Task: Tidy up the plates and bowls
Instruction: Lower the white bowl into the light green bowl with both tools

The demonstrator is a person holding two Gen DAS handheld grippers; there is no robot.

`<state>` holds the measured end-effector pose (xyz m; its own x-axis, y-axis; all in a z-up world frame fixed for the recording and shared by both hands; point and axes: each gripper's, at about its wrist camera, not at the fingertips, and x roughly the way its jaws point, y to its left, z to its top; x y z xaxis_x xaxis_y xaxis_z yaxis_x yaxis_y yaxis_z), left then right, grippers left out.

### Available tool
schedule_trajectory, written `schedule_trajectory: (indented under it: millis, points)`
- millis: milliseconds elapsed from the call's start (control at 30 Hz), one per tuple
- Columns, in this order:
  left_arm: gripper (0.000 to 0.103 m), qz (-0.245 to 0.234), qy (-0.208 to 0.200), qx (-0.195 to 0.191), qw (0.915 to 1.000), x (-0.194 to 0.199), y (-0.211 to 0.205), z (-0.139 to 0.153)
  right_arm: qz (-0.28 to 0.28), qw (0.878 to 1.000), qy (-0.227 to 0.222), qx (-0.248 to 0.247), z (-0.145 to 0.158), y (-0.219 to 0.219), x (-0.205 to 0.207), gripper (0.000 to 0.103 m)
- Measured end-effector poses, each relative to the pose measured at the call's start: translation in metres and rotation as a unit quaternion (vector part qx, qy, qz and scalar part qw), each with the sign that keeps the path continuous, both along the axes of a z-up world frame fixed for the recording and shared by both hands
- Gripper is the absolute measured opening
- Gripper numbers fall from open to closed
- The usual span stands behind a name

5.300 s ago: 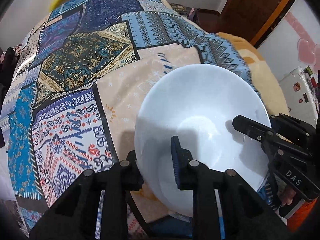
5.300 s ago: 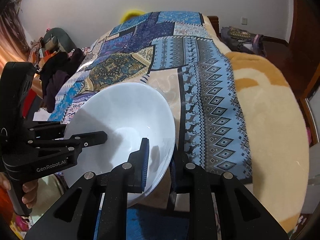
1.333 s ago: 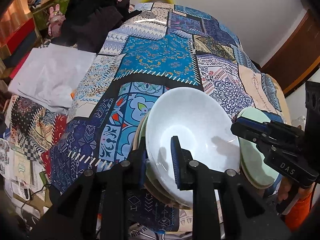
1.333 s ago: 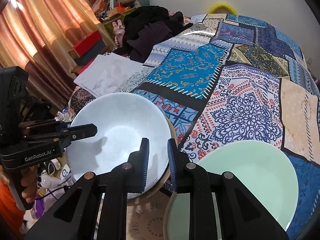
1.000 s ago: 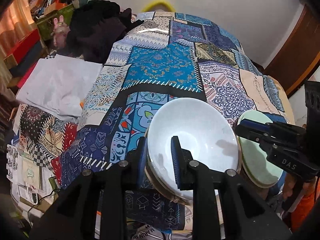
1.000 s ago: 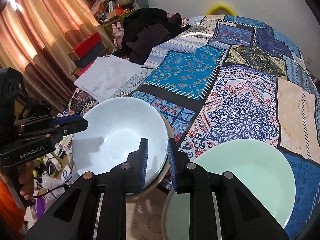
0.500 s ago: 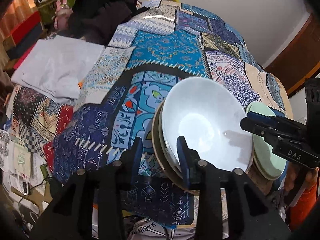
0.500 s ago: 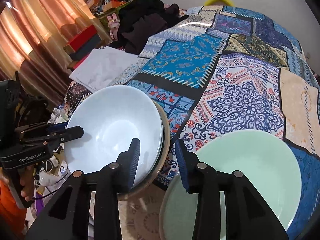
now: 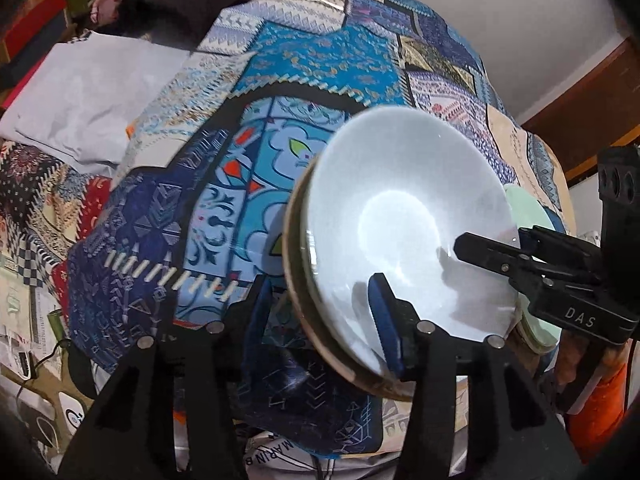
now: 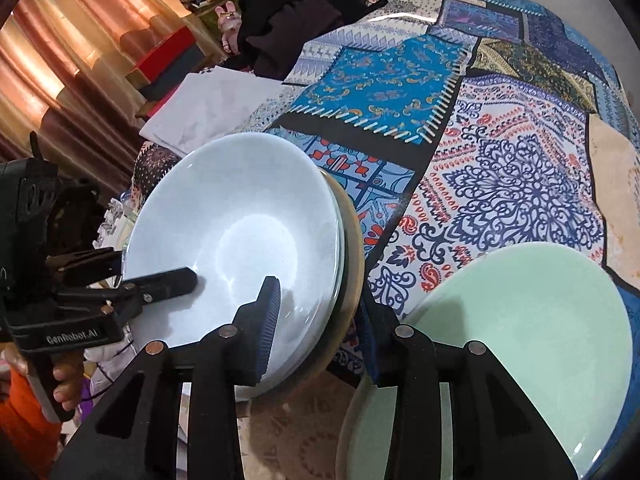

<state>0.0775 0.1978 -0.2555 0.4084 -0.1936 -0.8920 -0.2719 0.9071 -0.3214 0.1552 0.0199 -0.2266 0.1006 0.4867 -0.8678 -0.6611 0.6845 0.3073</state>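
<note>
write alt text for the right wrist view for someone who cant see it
A white bowl sits nested on a stack of dishes on a patchwork quilt, with the open right gripper straddling its right rim. The left gripper reaches over its left rim, and a pale green plate lies to the right.

Under the white bowl (image 9: 404, 220) only thin rims of the stacked dishes (image 9: 294, 264) show beside the left gripper (image 9: 320, 308)'s jaws; how many lie there I cannot tell. The green plate (image 10: 520, 344) beyond the right gripper (image 10: 324, 320)'s outer jaw runs off the picture's bottom edge. The dark clothes (image 10: 292, 12) far ahead of the jaws are too bunched to identify.
</note>
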Motion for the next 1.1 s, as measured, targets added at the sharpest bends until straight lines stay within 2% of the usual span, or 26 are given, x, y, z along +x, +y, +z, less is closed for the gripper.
schedule_trajectory:
  millis: [100, 167, 500, 700, 1100]
  points:
    - [0.048, -0.012, 0.000, 0.003, 0.9999, 0.005, -0.008, -0.003, 0.003, 1.000, 0.004, -0.004, -0.004, 0.003, 0.001, 0.035]
    - [0.043, -0.020, -0.003, 0.004, 0.9998, 0.006, -0.012, -0.001, 0.007, 1.000, -0.001, -0.008, -0.004, 0.004, 0.000, 0.036]
    - [0.040, 0.003, 0.001, 0.003, 1.0000, 0.006, -0.010, 0.002, -0.008, 1.000, -0.003, -0.002, -0.004, 0.002, 0.002, 0.031]
    - [0.039, 0.011, -0.002, 0.022, 0.9997, 0.005, -0.015, 0.009, -0.016, 1.000, -0.007, 0.002, 0.000, 0.001, 0.000, 0.031]
    - [0.039, 0.019, -0.025, 0.033, 0.9990, 0.005, -0.019, 0.036, -0.037, 0.999, -0.022, 0.030, 0.023, -0.010, 0.000, 0.031]
